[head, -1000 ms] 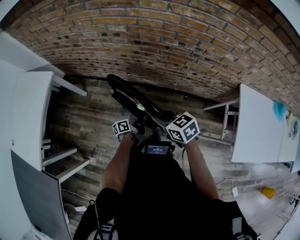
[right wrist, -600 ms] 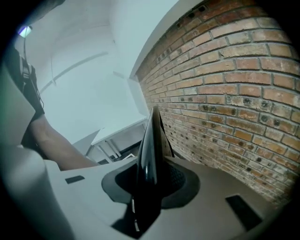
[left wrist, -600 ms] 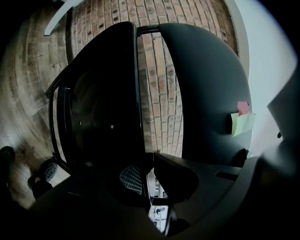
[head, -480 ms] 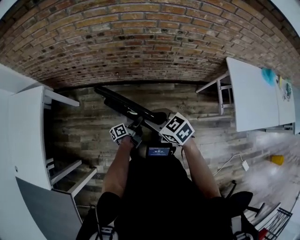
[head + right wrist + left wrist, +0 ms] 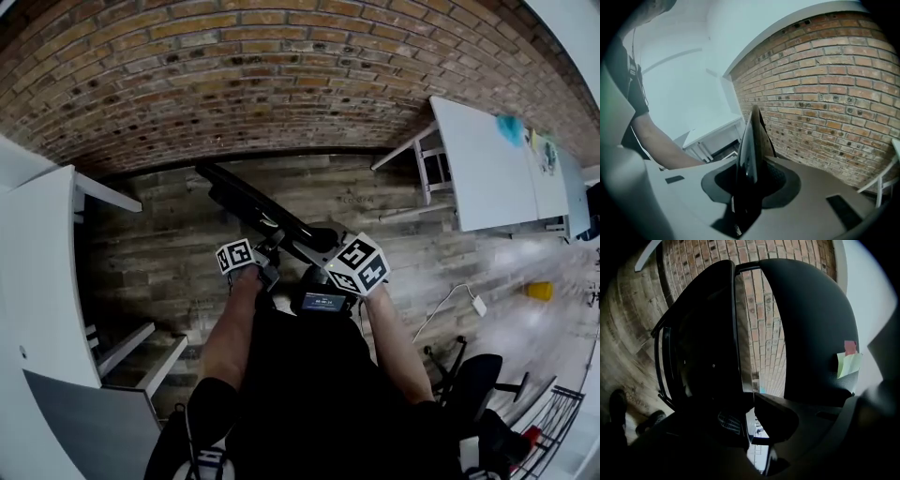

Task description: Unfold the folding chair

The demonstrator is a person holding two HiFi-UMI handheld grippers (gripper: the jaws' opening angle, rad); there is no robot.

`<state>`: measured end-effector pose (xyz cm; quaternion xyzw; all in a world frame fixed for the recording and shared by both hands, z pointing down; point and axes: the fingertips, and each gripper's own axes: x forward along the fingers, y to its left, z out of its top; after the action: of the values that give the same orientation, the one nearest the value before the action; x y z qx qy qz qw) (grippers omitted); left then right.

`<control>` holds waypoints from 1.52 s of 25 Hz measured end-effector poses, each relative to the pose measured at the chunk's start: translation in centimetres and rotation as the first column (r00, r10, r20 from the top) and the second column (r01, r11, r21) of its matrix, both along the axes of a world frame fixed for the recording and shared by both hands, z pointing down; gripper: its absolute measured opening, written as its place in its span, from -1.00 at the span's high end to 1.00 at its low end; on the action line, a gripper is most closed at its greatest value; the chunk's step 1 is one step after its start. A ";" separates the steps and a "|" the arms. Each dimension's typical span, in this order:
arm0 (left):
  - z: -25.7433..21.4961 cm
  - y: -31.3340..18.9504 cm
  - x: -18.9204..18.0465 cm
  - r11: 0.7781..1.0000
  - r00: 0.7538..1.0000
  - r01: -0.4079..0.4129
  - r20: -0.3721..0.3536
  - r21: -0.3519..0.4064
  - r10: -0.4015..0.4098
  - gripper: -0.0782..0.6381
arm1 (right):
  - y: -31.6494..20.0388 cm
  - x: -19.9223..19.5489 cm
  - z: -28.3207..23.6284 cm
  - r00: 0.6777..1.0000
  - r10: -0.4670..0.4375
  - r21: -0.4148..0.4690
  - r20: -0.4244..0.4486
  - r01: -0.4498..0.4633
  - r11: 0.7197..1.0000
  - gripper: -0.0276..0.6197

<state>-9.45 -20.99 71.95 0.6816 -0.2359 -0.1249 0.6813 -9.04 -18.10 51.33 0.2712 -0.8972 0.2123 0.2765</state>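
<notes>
The black folding chair (image 5: 251, 199) is folded flat and stretches from the brick wall's foot towards me. My right gripper (image 5: 323, 246) holds its near end. In the right gripper view the chair's thin black panel (image 5: 750, 140) stands edge-on between the pads of the right gripper (image 5: 747, 187), whose jaws are opening. My left gripper (image 5: 270, 267) sits beside the chair's frame. In the left gripper view the left gripper (image 5: 752, 423) is shut, with only a thin slit of light between its jaws. Beyond it are the seat (image 5: 703, 333) and the backrest (image 5: 811, 324) with sticky notes.
A brick wall (image 5: 281, 75) closes the far side. White tables stand at the left (image 5: 47, 272) and the right (image 5: 487, 164). A black office chair (image 5: 473, 384), a cable with a plug (image 5: 478, 307) and a yellow object (image 5: 539, 291) lie on the wooden floor at right.
The person has turned, and both grippers have swung across the room with the folded chair. The right table has slid up and left, and an office chair has come into view.
</notes>
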 end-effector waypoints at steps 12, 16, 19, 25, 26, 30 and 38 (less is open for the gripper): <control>-0.2 2.1 5.9 0.964 0.961 -0.263 0.079 -0.021 0.264 0.62 | 1.5 6.2 -0.4 0.958 0.283 -0.031 0.033 -0.282 0.959 0.60; -0.4 3.1 8.7 0.937 0.932 -0.348 0.099 -0.024 0.349 0.61 | 2.3 9.0 -0.4 0.923 0.381 -0.051 0.047 -0.379 0.924 0.60; -0.4 3.9 10.3 0.913 0.906 -0.408 0.113 -0.021 0.407 0.61 | 3.0 10.7 -0.4 0.894 0.445 -0.058 0.054 -0.442 0.895 0.60; -0.5 5.5 12.8 0.859 0.851 -0.511 0.131 -0.020 0.509 0.61 | 4.7 13.4 -0.5 0.830 0.554 -0.064 0.062 -0.551 0.832 0.60; -0.5 5.7 13.1 0.851 0.842 -0.525 0.134 -0.018 0.523 0.61 | 4.9 13.7 -0.5 0.820 0.569 -0.064 0.063 -0.566 0.822 0.60; -0.7 6.3 14.1 0.829 0.820 -0.559 0.143 -0.003 0.553 0.61 | 5.6 14.6 -0.5 0.781 0.621 -0.069 0.066 -0.617 0.784 0.60; -0.8 7.0 13.8 0.938 0.936 -0.345 0.091 0.029 0.341 0.60 | 5.9 14.7 -0.5 0.771 0.631 -0.083 0.084 -0.625 0.776 0.59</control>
<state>4.38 -13.98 71.13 0.7321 -0.1393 0.0195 0.6666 5.62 -12.19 50.79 0.5364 -0.7630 0.3290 0.1481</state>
